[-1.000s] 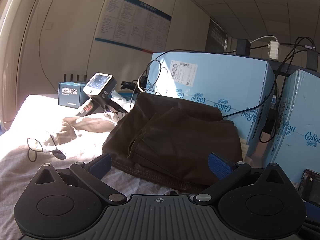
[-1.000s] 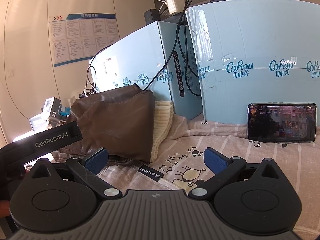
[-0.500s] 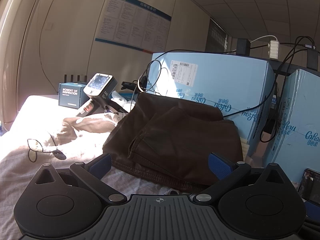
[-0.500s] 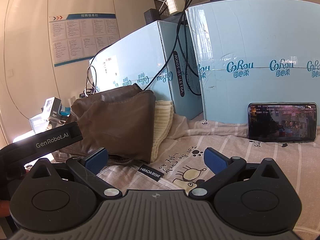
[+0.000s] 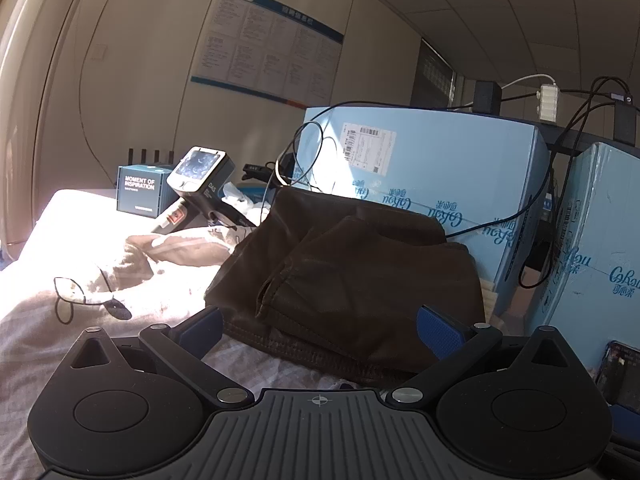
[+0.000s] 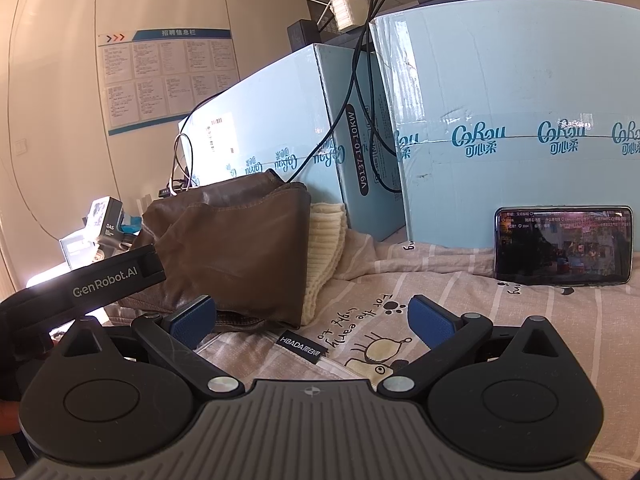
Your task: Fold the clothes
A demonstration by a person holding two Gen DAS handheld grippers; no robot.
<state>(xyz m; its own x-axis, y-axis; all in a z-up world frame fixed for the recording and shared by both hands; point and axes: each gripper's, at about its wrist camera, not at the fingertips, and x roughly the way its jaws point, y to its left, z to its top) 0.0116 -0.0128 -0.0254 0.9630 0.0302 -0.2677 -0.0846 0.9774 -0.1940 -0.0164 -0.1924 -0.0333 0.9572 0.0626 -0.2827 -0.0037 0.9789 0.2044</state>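
Left tongs (image 5: 318, 326) are held spread, nothing pinched; right tongs (image 6: 310, 316) likewise spread and empty. Both are poised low over the printed bedsheet (image 6: 460, 304), a bed rather than a bench.

Just beyond the pads the brown garment (image 5: 360, 280) is seen, already folded into a thick stack, its hem near the left pad of the right tongs. A cream knit (image 6: 326, 248) is stacked under or beside it; which cannot be told. A light crumpled garment (image 5: 180, 246) lies to the left in hard sunlight, judged the next item to fold.

Further back: a phone (image 6: 564, 246) is propped against the blue cartons (image 6: 520, 80), a handheld device (image 5: 200, 184) and a small box (image 5: 140, 194) are set at the far left, and cables (image 5: 308, 148) are draped over the cartons and down behind the stack.

Risks, as judged:
- The stack could be dragged apart if only the top layer is pinched.
- Sheet could be caught along with cloth, given the low approach.
- Cables could be snagged if the stack is pushed back.
- Phone could be tipped by a wide right sweep.
- Glare may hide the edges of the light garment.
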